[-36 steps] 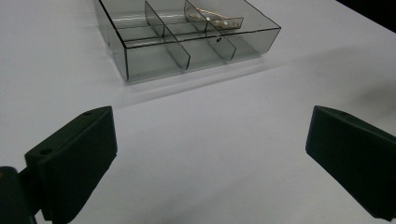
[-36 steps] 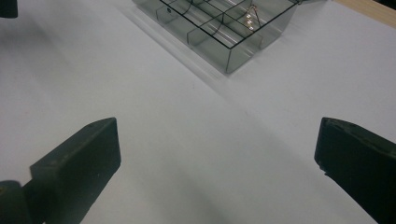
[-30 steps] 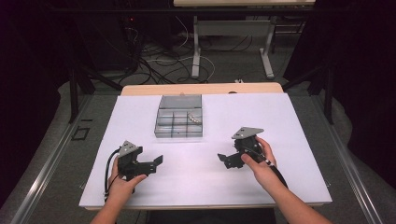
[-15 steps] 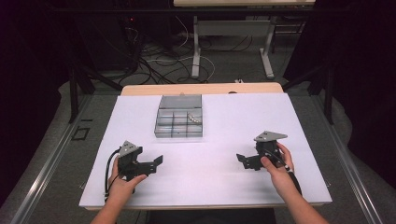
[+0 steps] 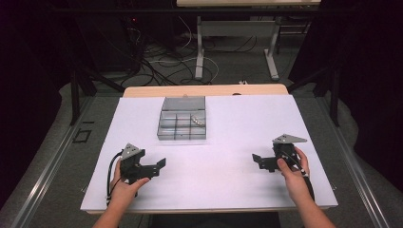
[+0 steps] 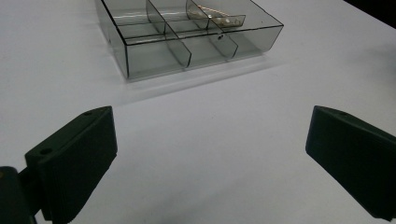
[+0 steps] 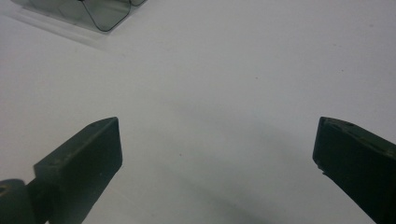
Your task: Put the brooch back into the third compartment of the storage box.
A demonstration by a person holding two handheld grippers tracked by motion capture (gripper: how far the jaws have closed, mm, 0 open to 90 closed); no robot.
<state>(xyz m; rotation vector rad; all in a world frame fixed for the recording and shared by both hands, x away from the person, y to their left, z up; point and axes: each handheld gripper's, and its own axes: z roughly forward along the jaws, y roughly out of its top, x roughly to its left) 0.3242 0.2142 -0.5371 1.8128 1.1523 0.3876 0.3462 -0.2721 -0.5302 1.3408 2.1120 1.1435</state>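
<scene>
In the left gripper view, small pale parts (image 6: 215, 12) inside the clear divided box (image 6: 187, 49); both grippers' jaws spread, empty.

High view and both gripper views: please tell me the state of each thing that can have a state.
Compartment box: lid open, upright on the table, small metal pieces in one compartment, others look empty.
Left gripper: open, holds nothing.
Right gripper: open, holds nothing.

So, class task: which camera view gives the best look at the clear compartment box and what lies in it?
The left gripper view: the clear compartment box is close, its dividers plain, with small metallic pieces in a far compartment. The high view shows the whole box but small. The right gripper view catches just one corner.
</scene>
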